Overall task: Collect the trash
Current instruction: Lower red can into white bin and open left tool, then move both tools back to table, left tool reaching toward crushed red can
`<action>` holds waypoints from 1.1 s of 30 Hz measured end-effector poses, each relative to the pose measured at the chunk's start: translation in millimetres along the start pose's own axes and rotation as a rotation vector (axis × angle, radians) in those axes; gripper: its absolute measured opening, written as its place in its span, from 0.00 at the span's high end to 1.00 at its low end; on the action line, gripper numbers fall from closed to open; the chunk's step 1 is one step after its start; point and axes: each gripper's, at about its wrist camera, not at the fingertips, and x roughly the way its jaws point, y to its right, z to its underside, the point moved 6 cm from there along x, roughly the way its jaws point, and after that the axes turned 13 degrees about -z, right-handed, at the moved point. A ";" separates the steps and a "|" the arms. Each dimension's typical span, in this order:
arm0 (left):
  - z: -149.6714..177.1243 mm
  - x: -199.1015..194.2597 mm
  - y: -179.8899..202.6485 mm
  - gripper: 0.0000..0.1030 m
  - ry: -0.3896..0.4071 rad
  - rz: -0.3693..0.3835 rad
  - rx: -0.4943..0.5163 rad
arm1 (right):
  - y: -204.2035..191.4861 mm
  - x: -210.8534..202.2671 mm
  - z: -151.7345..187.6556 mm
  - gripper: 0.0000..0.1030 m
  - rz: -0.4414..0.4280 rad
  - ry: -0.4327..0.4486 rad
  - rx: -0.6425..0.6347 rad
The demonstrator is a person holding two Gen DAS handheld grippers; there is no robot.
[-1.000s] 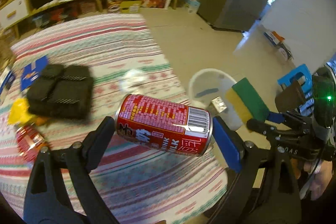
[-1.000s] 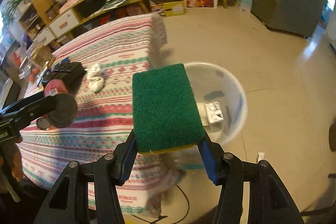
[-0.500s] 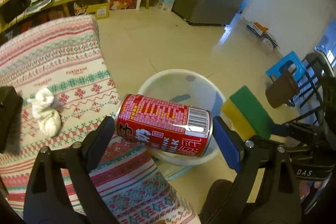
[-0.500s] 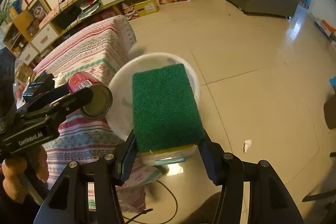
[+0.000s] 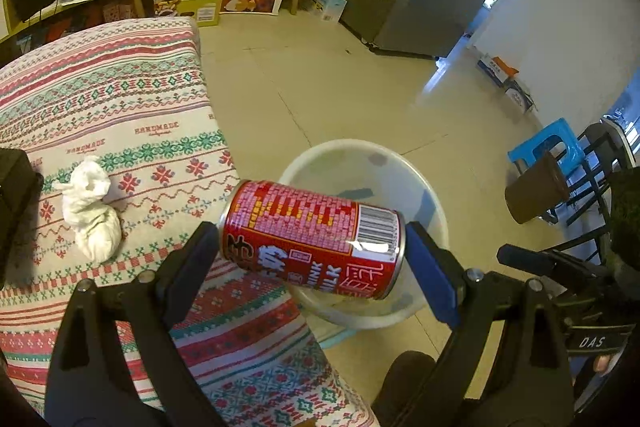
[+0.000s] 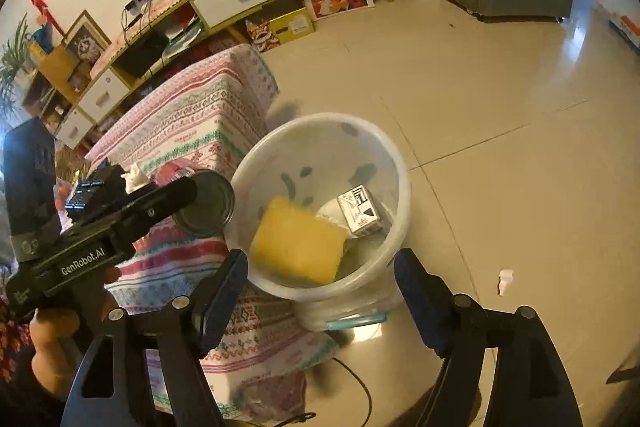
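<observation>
Left gripper jaws clench the red can over the white bin's near rim. Right gripper jaws stand released above it; the sponge lies inside. Advise centring the can over the bin before letting go.

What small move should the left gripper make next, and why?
Probably carry the red can a little further over the white bin, then release. The left gripper holds it by the rim, and the sponge is already inside.
</observation>
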 end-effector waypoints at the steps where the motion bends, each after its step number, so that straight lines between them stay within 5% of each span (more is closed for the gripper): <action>1: -0.7 0.8 0.1 0.10 -0.003 0.004 0.003 | -0.1 -0.3 0.4 0.25 0.008 -0.003 -0.002; 15: -5.2 8.3 14.6 0.07 -0.003 0.066 0.011 | 14.9 -9.4 12.7 0.25 0.094 -0.034 -0.037; 33: -0.7 -44.1 -67.1 0.07 -0.005 -0.108 -0.038 | -9.7 -10.5 3.0 0.25 0.136 -0.009 -0.083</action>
